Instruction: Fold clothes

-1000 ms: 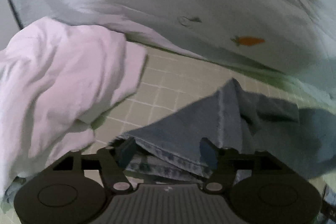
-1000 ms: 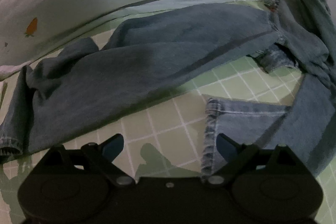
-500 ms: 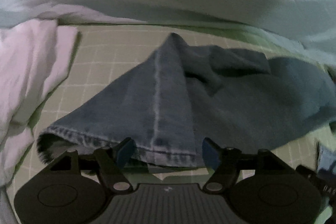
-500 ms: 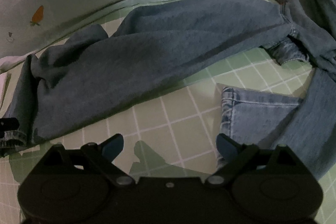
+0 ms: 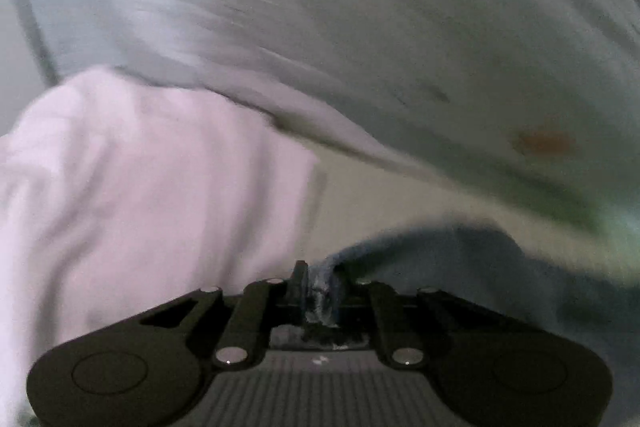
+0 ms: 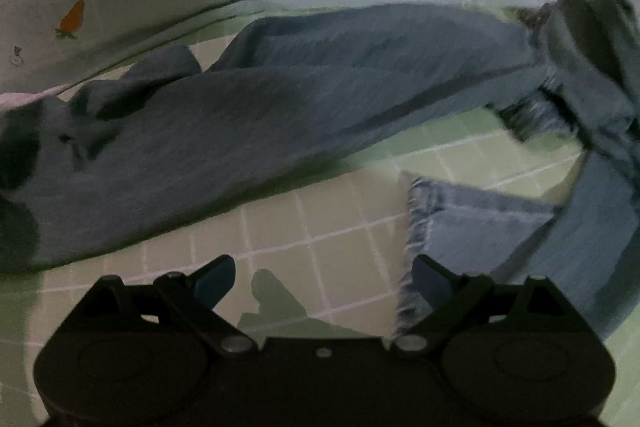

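Closest in the left wrist view, the left gripper (image 5: 320,291) is clenched on a bunched hem of the jeans (image 5: 460,259), a wad of frayed denim pinched between its two fingers. From there the denim runs off to the right, blurred. Just left of the gripper lies a white garment (image 5: 140,187), heaped and rumpled. Beyond both spreads a pale blue sheet (image 5: 360,27) printed with small orange carrots — its details smeared by motion. In the right wrist view, the right gripper (image 6: 322,277) hangs released, fingers spread wide over the green checked mat (image 6: 280,227) and holding nothing. The frayed cuff of one leg lies flat on the mat just beside its right fingertip. Farther out, the other leg stretches across the mat from left to right, rising toward the bunched waist at the far right, with the sheet's edge behind it.
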A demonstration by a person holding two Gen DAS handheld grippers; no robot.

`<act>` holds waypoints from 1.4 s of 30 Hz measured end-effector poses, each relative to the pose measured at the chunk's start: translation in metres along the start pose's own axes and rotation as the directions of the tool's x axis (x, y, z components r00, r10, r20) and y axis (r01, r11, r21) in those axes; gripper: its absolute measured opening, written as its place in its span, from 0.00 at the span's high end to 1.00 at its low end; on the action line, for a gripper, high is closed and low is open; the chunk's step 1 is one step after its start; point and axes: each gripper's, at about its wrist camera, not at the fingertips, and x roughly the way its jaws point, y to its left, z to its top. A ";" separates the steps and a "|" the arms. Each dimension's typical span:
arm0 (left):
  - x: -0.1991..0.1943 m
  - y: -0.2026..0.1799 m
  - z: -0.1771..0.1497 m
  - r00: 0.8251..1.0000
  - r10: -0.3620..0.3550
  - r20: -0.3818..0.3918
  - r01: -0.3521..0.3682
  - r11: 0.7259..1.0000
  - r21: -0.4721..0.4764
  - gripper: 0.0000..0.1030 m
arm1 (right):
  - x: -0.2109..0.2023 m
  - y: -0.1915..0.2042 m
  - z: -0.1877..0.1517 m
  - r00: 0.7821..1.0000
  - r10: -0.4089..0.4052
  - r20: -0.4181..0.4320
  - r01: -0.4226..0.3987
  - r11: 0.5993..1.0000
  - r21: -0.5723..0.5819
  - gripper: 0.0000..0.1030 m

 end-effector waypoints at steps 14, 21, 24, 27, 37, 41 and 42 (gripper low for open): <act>-0.076 0.004 -0.067 0.987 -0.121 -0.103 0.125 0.992 0.032 0.40 | 0.006 -0.046 -0.017 0.999 -0.022 0.048 0.021 0.999 0.029 0.76; -0.121 0.006 -0.117 0.970 -0.176 -0.168 0.187 0.981 0.051 0.40 | -0.014 -0.065 -0.029 0.995 -0.024 0.092 0.021 0.999 0.030 0.90; -0.138 0.013 -0.129 0.969 -0.184 -0.162 0.195 0.979 0.052 0.40 | -0.036 -0.055 -0.034 0.990 0.033 0.138 -0.034 0.999 0.007 0.91; -0.151 0.024 -0.134 0.971 -0.181 -0.155 0.188 0.982 0.032 0.40 | -0.053 -0.033 -0.042 0.976 0.168 0.139 -0.165 0.986 -0.035 0.92; -0.196 0.101 -0.154 0.991 -0.062 -0.116 0.052 0.995 -0.087 0.40 | -0.111 0.118 -0.084 0.702 0.710 -0.059 -0.699 0.670 -0.249 0.92; -0.208 0.136 -0.165 0.992 -0.016 -0.125 -0.005 0.986 -0.167 0.39 | -0.137 0.159 -0.103 0.629 0.766 -0.132 -0.752 0.556 -0.355 0.86; -0.210 0.142 -0.167 0.992 -0.010 -0.128 -0.014 0.983 -0.182 0.38 | -0.138 0.159 -0.105 0.636 0.759 -0.140 -0.745 0.556 -0.369 0.82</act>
